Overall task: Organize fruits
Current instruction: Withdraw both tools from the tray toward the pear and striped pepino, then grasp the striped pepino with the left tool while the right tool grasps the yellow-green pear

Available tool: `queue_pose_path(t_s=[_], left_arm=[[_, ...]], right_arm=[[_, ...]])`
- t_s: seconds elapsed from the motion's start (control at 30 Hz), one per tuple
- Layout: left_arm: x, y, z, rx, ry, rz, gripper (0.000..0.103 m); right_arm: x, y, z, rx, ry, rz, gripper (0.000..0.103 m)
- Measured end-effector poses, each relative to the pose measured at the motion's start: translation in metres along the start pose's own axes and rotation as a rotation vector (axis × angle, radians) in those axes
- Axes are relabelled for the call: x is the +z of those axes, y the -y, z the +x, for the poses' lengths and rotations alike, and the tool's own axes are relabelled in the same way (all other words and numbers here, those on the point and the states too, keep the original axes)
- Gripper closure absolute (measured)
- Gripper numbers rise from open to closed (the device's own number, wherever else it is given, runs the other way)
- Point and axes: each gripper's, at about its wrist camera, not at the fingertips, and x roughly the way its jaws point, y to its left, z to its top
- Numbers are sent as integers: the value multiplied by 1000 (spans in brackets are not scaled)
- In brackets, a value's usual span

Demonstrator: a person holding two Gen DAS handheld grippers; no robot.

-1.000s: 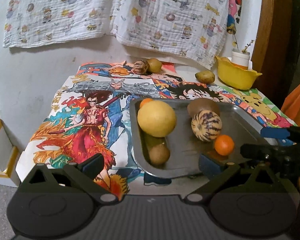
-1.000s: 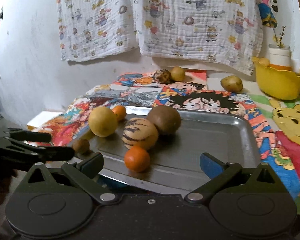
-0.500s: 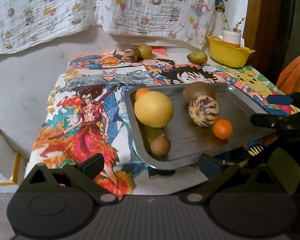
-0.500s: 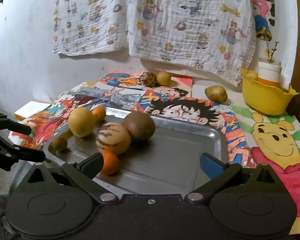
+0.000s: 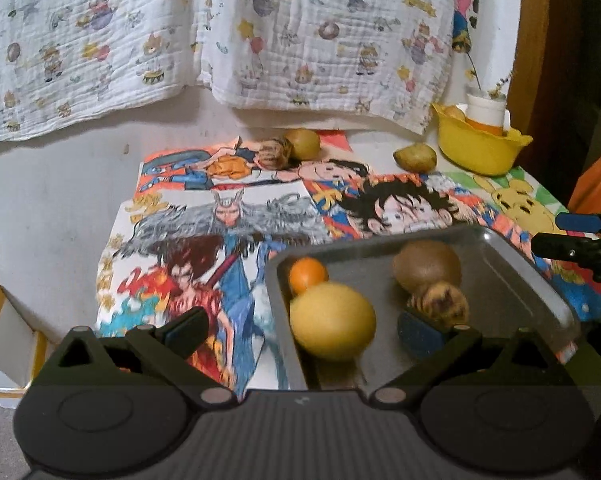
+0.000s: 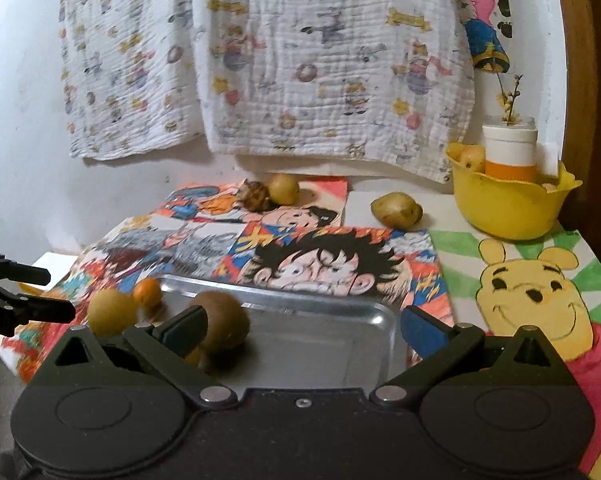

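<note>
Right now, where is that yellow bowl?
The yellow bowl sits at the table's far right corner, near the wall, just right of a loose potato.

- Tray point(image 5: 540, 280) sits on the near part of the table point(image 6: 380, 200), with four fruits inside.
- Orange point(image 5: 307, 276) lies behind the lemon point(image 5: 332, 326), at the tray's left.
- Kiwi point(image 5: 426, 266) lies behind the melon point(image 5: 440, 304), perhaps touching.
- Bowl point(image 6: 508, 208) stands far right, a potato point(image 6: 396, 210) to its left.

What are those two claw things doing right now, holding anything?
Left gripper: open, holding nothing, over the metal tray's left edge.
Right gripper: open, holding nothing, over the tray.
</note>
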Motion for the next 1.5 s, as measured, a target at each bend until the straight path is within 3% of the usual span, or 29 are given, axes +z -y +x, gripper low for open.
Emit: queue_pose_path(t_s=[0.3,0.47,0.77,0.97,1.13,1.33,1.5], left_arm=[[41,-9,43,-37,17,-47,0],[66,-17,71,-70,-12,-84,0],[112,-21,120,-112,-27,-31,0],[152,-26,148,-113,-14,38,0],[177,-35,171,-122,2,32,0],[190,-43,199,-117,25,58,0],[191,-51,225,-104,9,62,0]], right_arm=[[27,19,49,-34,-17,1,1],[45,25,73,-43,-41,22,1],[78,40,105,-115,-71,37,1],[98,47,137,-133,-85,54,1],[108,48,167,-124,-98,85,1],[105,47,204,-176,-129,50,1],[103,60,226,-197,-152,100,1]])
